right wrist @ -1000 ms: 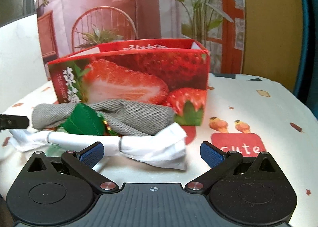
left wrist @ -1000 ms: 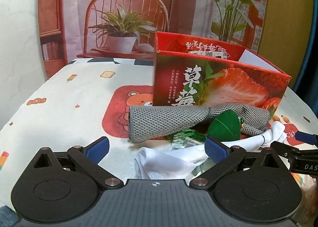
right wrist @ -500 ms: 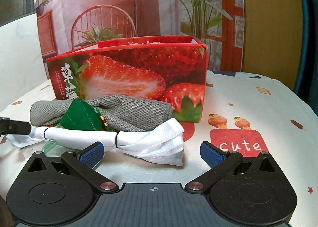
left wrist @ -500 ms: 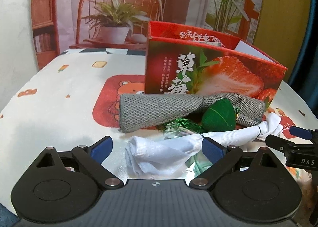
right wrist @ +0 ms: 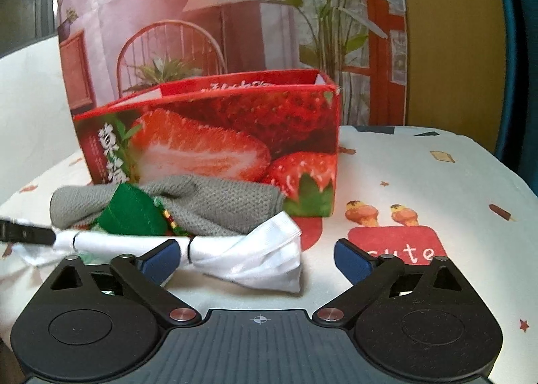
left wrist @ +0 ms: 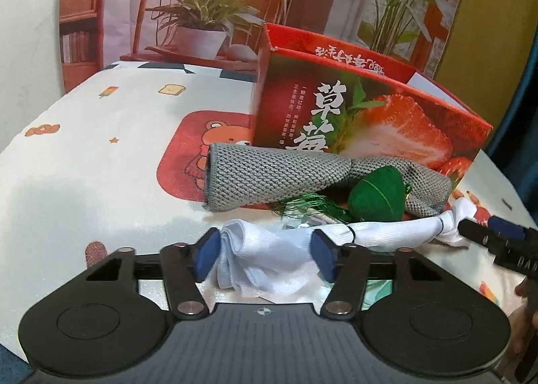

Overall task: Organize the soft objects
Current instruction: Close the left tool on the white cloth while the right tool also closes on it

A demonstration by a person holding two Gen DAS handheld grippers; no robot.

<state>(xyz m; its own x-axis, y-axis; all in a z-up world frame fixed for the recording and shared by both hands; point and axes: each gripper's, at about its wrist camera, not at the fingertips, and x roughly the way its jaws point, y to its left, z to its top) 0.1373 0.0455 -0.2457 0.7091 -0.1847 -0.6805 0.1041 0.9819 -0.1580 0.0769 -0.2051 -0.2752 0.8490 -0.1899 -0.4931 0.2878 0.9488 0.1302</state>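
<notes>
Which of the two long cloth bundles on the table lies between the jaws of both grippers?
The white cloth bundle, nearest both cameras; its ends sit between the closing left gripper and right gripper. The grey knitted one lies behind, against the strawberry box.

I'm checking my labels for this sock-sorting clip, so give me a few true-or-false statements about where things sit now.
1. One end of the white sock bundle lies between the left gripper jaws. True; they are closing.
2. The grey knitted sock is inside the strawberry box. False; it lies on the table before the box.
3. The green pouch rests against the grey sock. True.
4. The right gripper is clamped on the box. False; its jaws flank the white bundle's other end, closing.
</notes>
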